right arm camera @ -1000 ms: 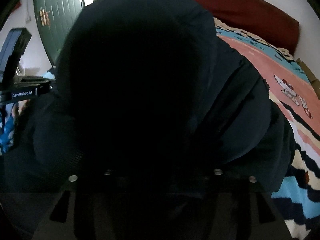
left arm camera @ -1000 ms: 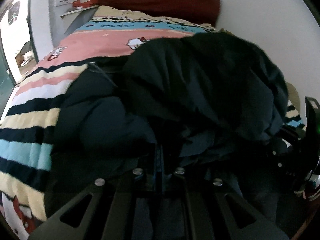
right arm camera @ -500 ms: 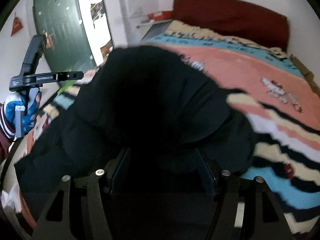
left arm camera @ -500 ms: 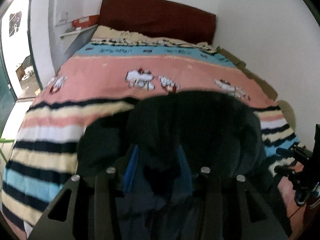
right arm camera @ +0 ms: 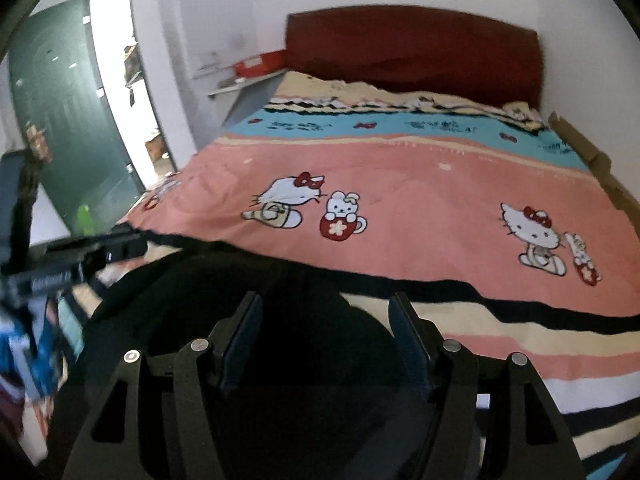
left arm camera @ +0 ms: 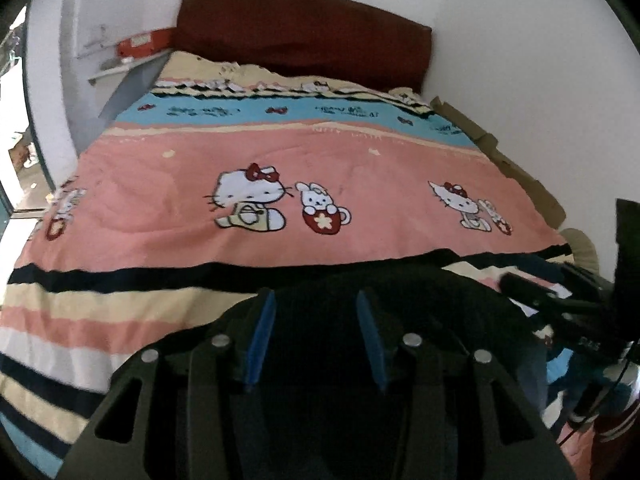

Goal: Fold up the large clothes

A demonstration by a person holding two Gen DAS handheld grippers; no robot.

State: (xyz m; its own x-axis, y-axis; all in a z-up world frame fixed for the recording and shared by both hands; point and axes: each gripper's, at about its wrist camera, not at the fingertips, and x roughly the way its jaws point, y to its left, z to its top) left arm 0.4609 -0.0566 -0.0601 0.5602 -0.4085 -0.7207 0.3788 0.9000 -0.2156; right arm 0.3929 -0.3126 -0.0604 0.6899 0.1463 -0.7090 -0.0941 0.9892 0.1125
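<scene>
Two open claws, left claw (left arm camera: 316, 312) and right claw (right arm camera: 326, 316), are hovering over the dark garment (left arm camera: 420, 300) at the bed's (left arm camera: 320, 152) foot edge, likely needing a fresh grip.

Bed (left arm camera: 304, 168): fills most of both views, spread with a quilt (right arm camera: 420, 184) banded in pink, cream, black, white and light blue, printed with cartoon cats and rabbits in cups.
Headboard (left arm camera: 304, 36): dark red, padded, set against a white wall (left arm camera: 500, 40).
Shelf (left arm camera: 120, 70): pale, wall-mounted, left of the headboard; carries a red box (left arm camera: 146, 44).
Cardboard strip (left arm camera: 500, 156): brown, wedged between the bed's right edge and the wall.
Door (right arm camera: 60, 152): dark green, glossy, at far left; beside it a bright opening (right arm camera: 128, 92) admits daylight.
</scene>
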